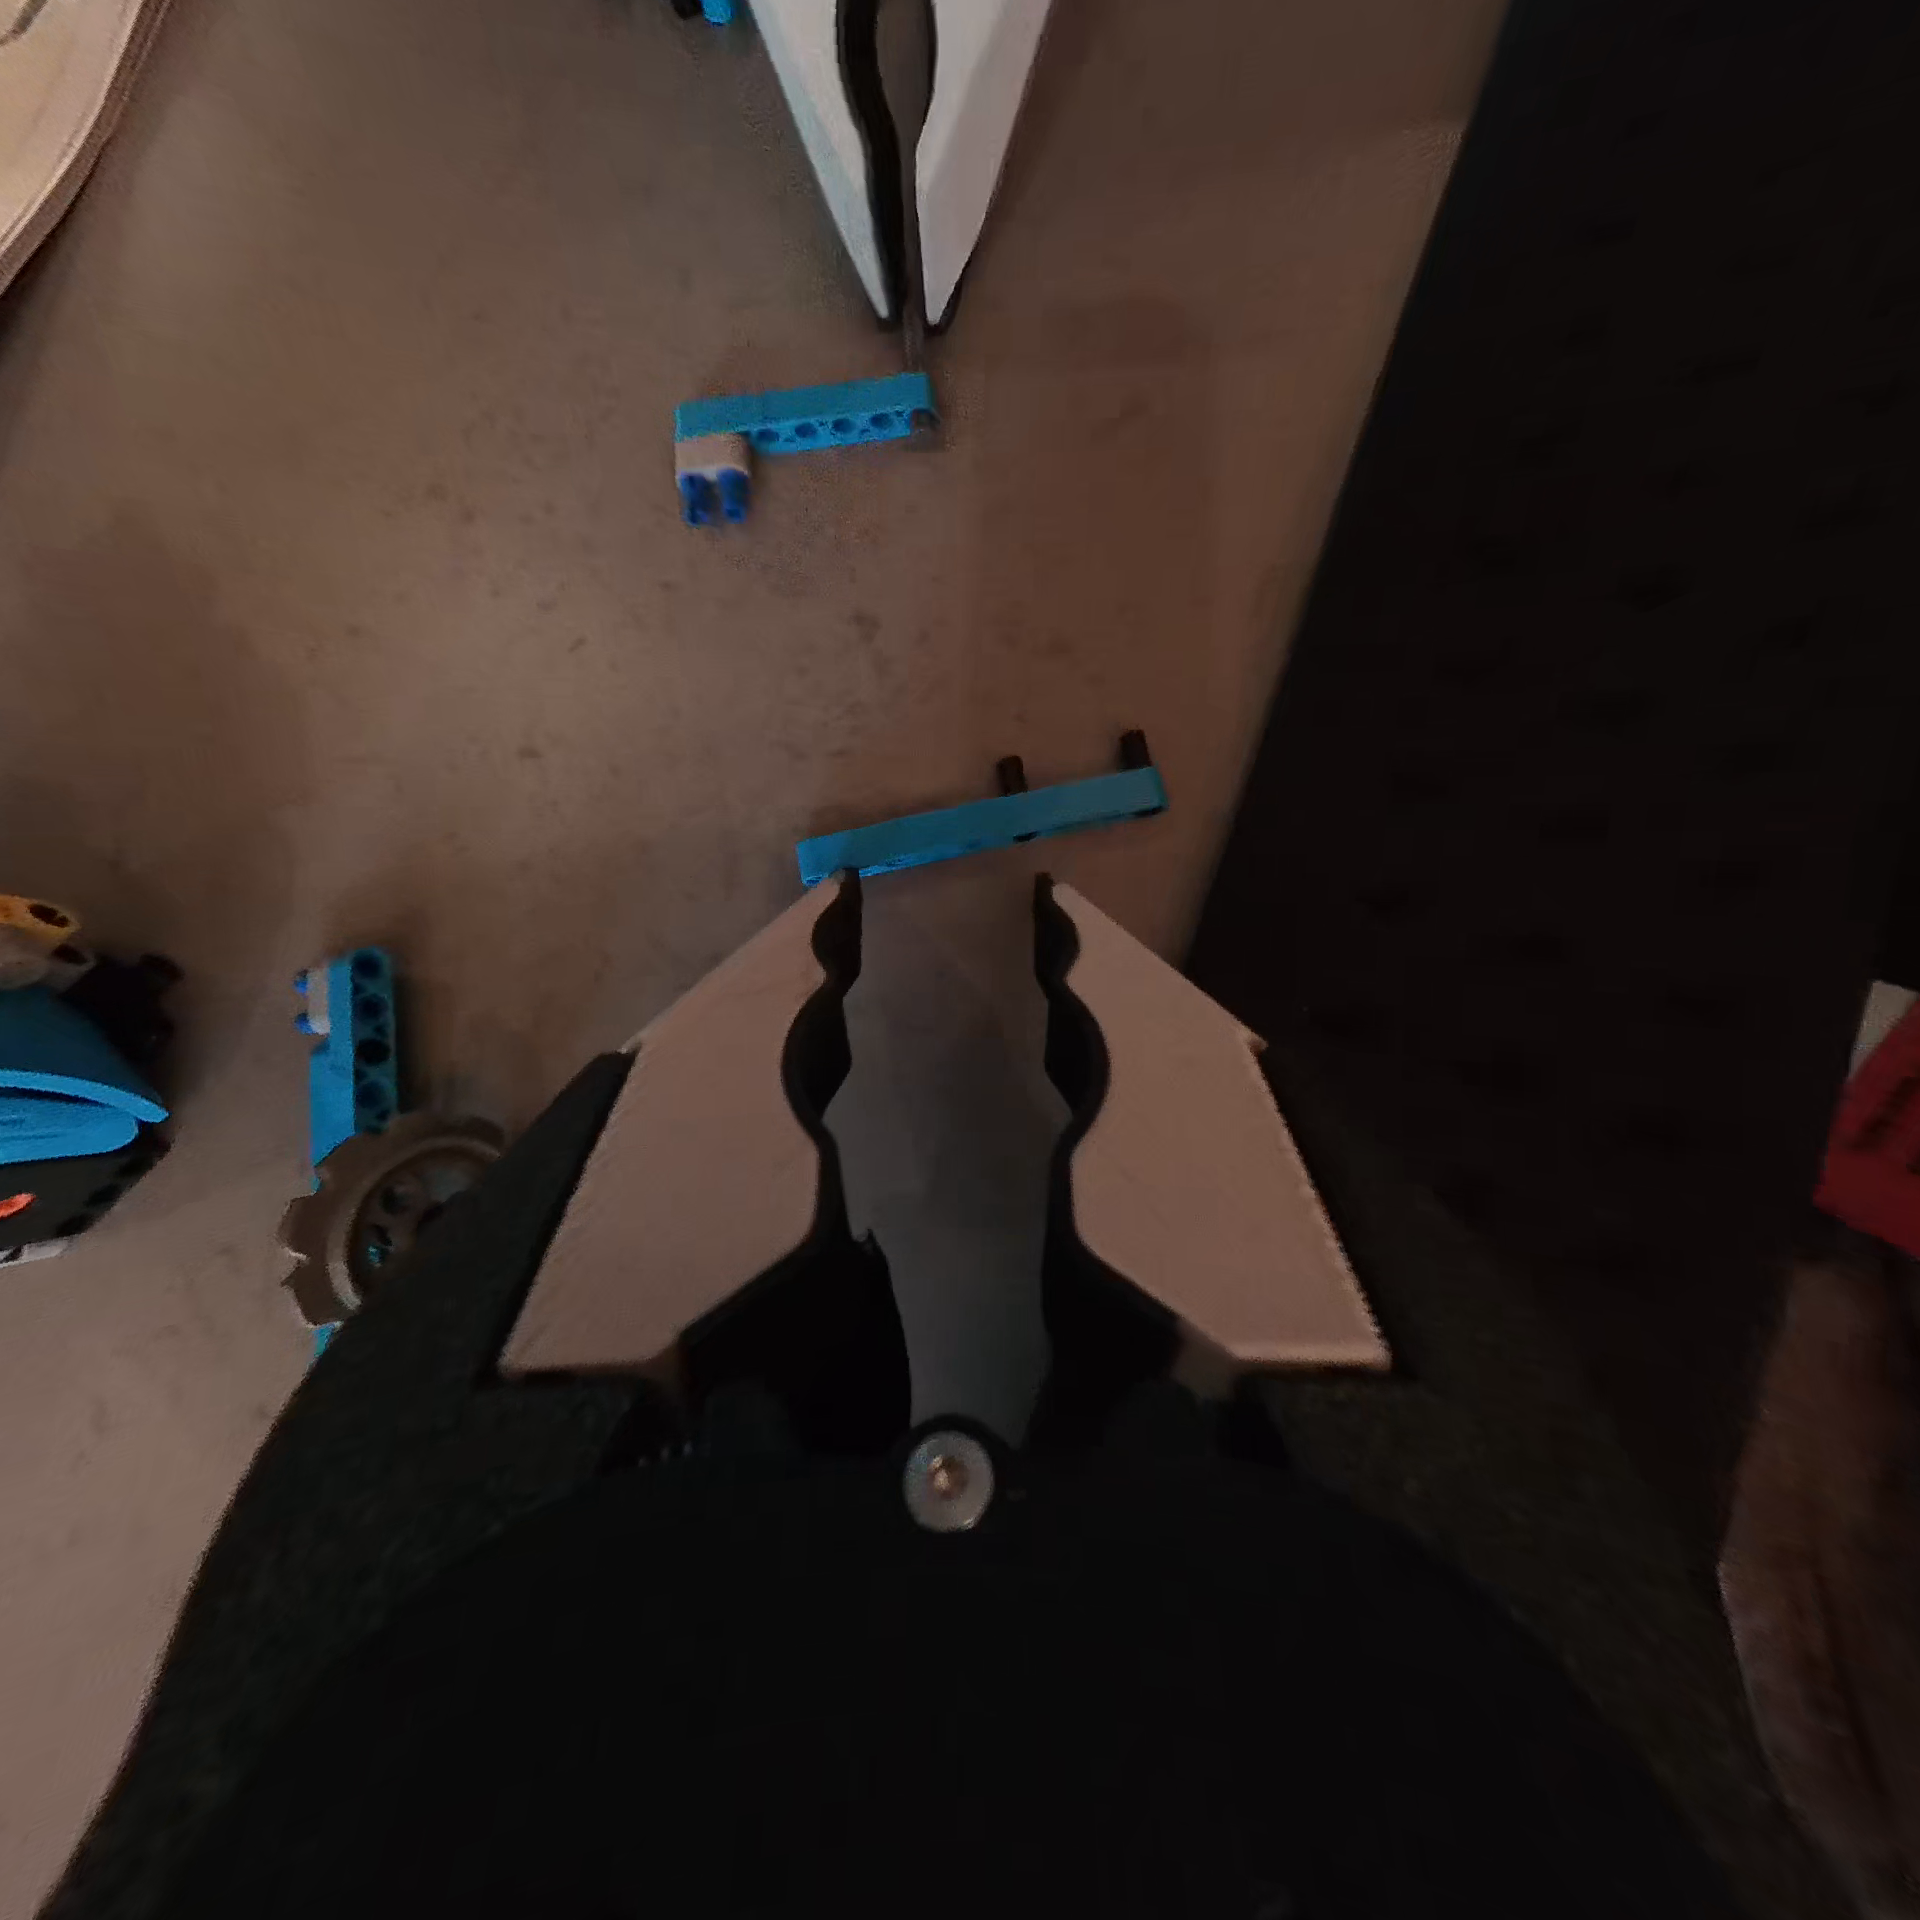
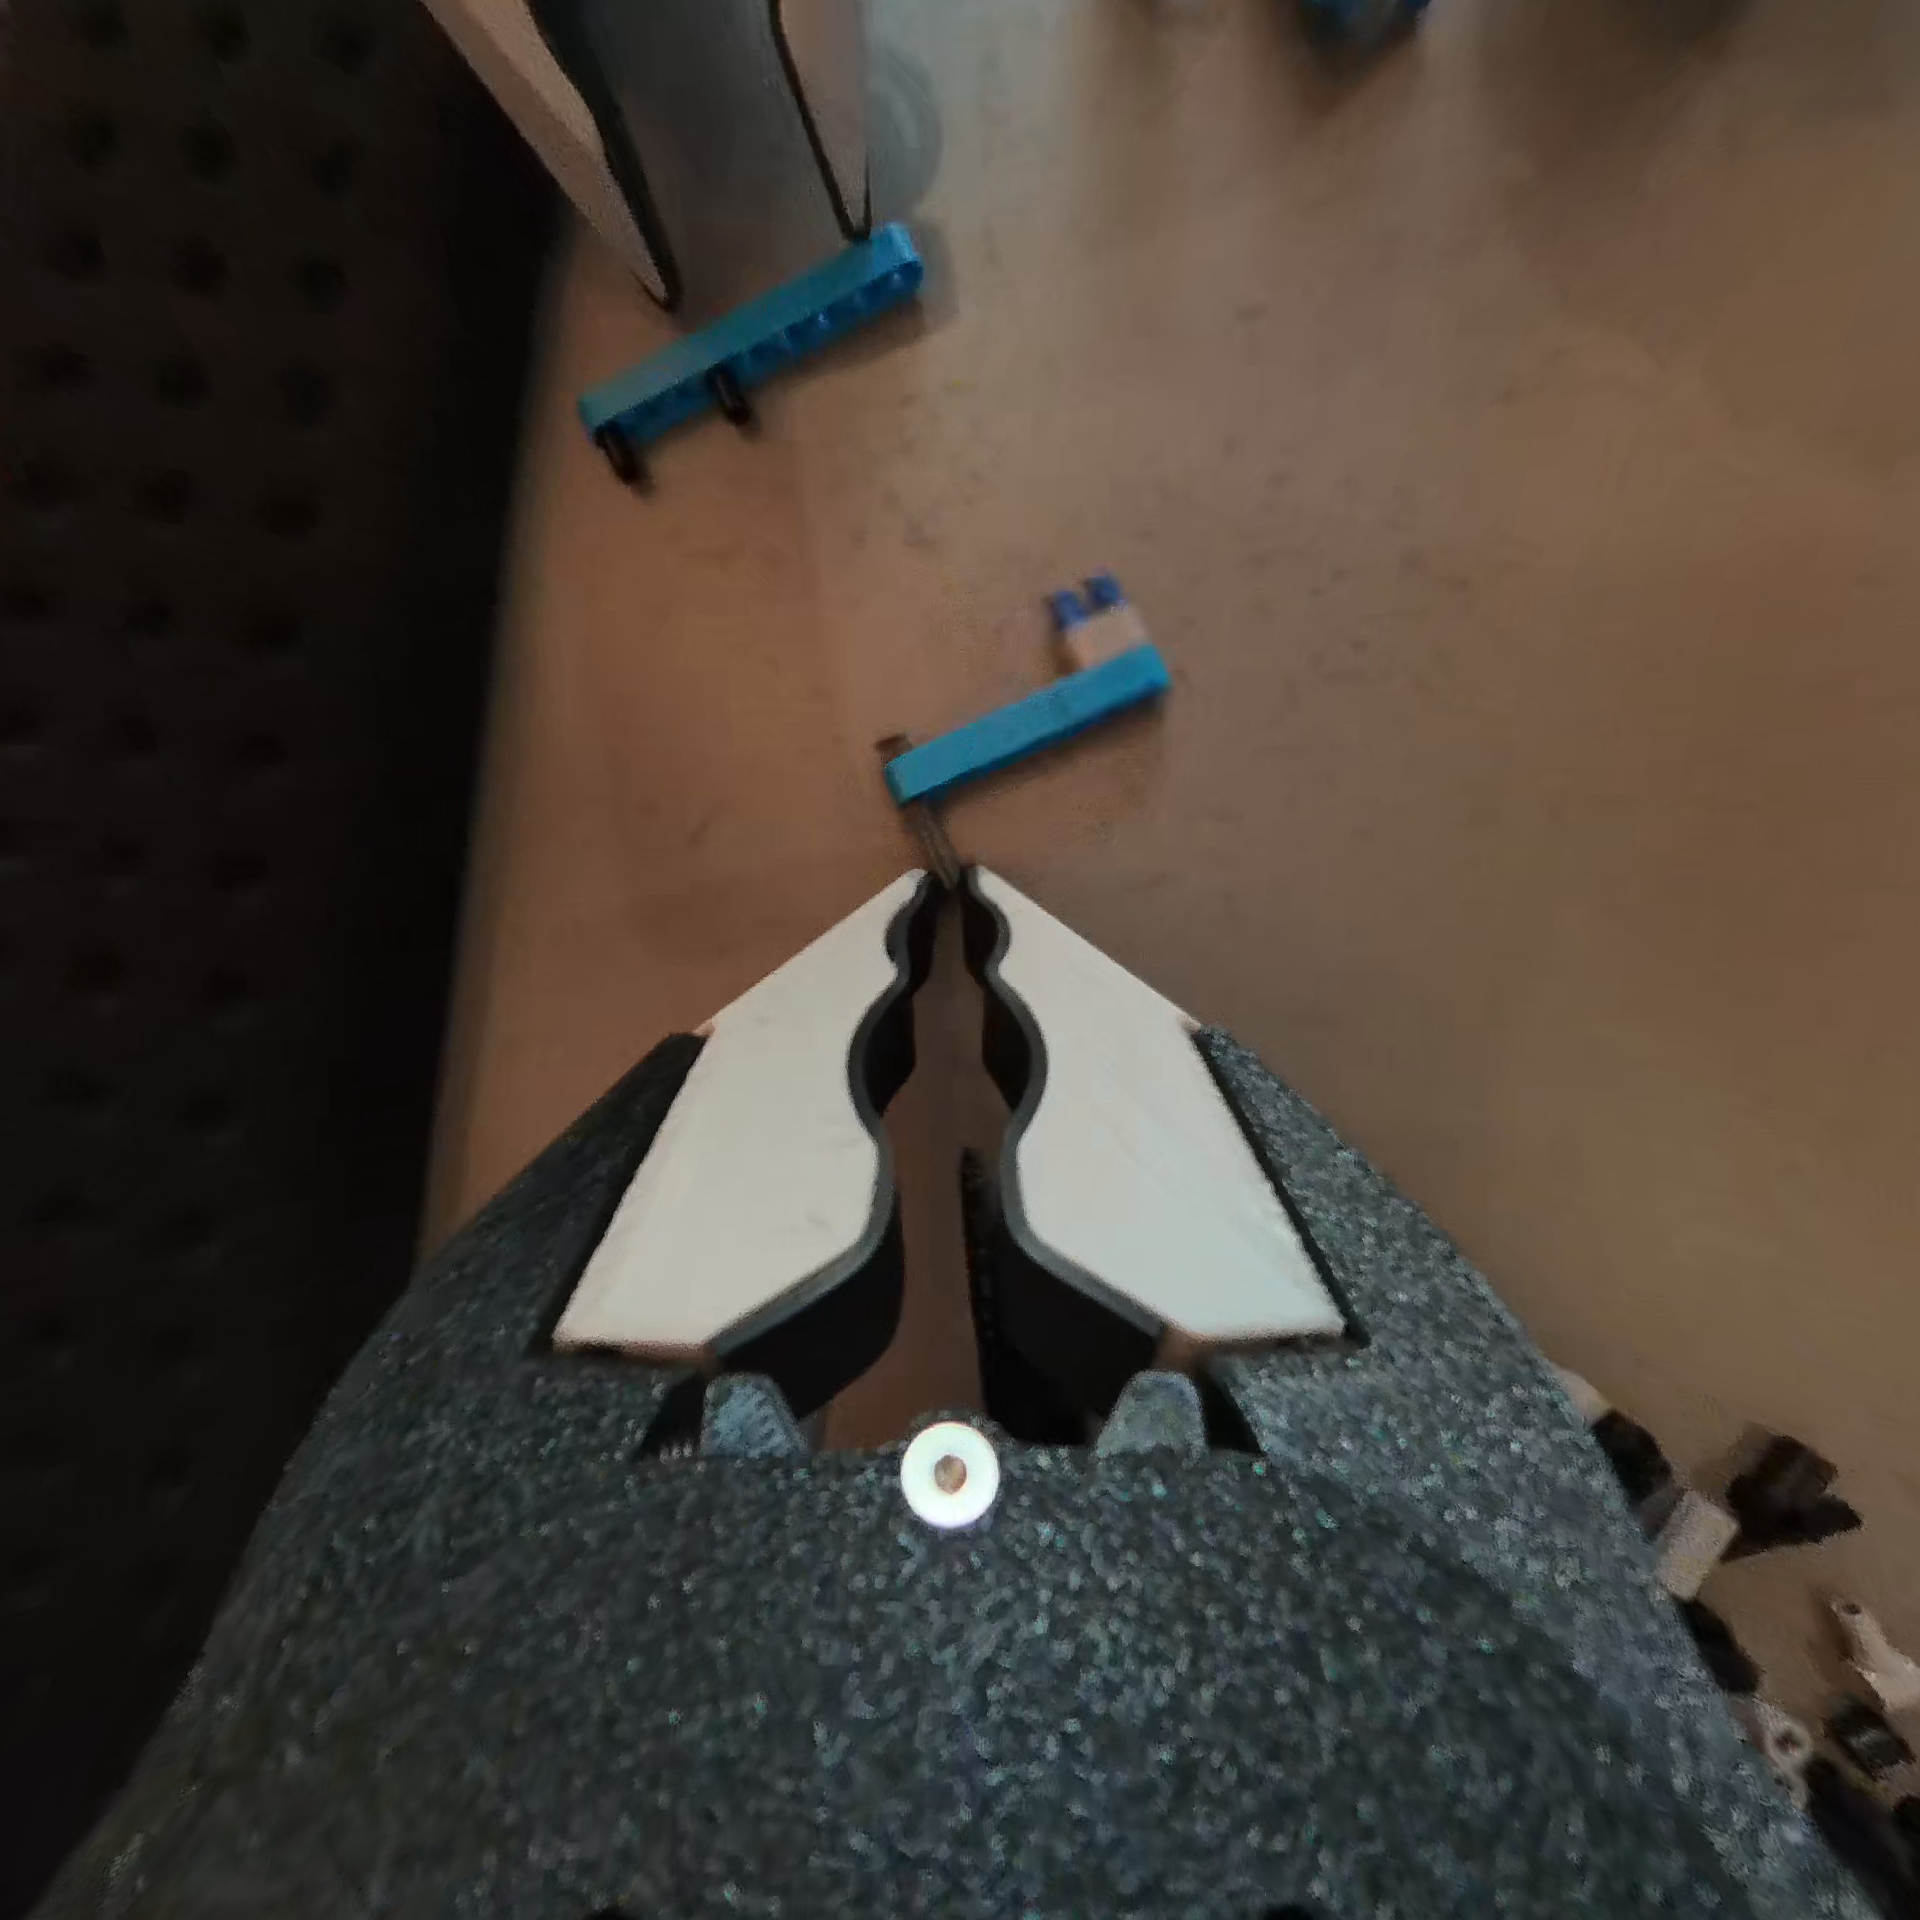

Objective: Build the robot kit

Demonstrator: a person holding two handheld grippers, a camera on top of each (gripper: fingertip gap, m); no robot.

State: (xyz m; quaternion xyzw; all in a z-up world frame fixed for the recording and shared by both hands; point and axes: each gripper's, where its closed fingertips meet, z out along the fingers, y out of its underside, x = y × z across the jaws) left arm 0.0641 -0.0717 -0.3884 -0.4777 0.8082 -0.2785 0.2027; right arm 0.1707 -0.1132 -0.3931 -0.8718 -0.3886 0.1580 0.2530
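The left gripper [image 1: 943,881] is spread wide and empty, one fingertip touching the blue beam with black pins [image 1: 982,826] near the table edge [image 1: 1226,790]. The right gripper [image 2: 948,878] is nearly closed, pinching a thin dark axle [image 2: 933,840] entering a second blue beam [image 2: 1029,722], farther from that edge. Risk: the narrow pinch could slip, tilting the axle.

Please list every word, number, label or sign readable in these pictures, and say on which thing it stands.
No text is readable.
Red object at the right edge, left wrist view: faint marks, too blurred.
Black and blue object at the left edge: orange and white marks, too blurred.
Blue beam, thin dark pin, left gripper, right gripper: no writing.
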